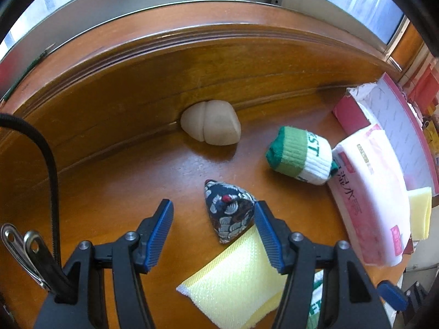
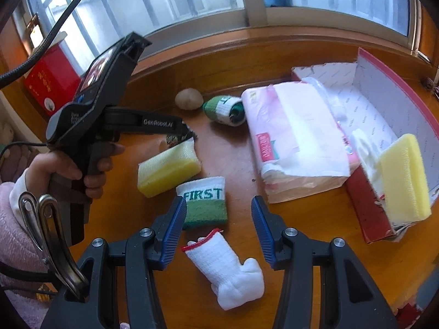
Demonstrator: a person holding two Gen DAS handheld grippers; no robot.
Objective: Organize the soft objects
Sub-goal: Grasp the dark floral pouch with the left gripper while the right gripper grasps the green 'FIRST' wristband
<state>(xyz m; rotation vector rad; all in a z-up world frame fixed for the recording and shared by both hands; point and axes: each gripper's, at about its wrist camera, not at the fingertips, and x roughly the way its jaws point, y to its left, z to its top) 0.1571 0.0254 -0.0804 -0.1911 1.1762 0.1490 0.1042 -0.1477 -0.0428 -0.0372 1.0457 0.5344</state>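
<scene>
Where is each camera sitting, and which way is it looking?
Left wrist: rides the left gripper, looking steeply down at the patterned pouch and wooden table; only its own fingers show.
Right wrist: rides the right gripper, looking down at the white glove; the left hand shows.
Shared: yellow sponge, rolled sock, tissue pack.

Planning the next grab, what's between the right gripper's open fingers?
In the right wrist view, the white knitted glove with red cuff lies between the right gripper fingers, untouched.

Both wrist views look steeply down, close, sharing the wooden tabletop (image 1: pixel 115 170).
</scene>
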